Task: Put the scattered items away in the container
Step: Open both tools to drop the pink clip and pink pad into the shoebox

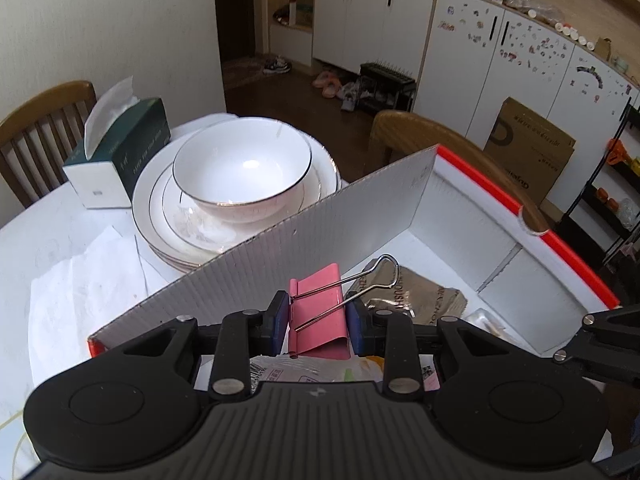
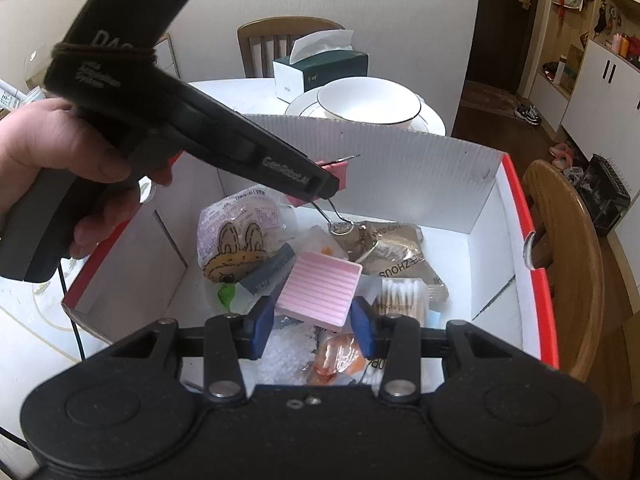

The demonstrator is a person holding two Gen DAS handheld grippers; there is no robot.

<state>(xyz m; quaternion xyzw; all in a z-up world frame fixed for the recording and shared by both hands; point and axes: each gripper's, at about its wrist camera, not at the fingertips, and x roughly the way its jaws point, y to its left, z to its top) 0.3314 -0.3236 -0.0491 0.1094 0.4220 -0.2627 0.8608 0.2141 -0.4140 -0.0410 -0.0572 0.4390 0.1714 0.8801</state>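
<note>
Left gripper (image 1: 318, 318) clamps pink binder clip (image 1: 318, 312), wire handles forward, box (image 1: 472, 216) floor directly below. Right gripper (image 2: 313, 314) pinches pink ribbed tray (image 2: 320, 294), also above box contents.

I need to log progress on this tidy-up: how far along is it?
Well along. Done: snack packets and cotton swabs already lie in the white box. In hand: the left tongs hold a pink binder clip over the box; the right tongs hold a pink ridged tray. Left: releasing both.
</note>
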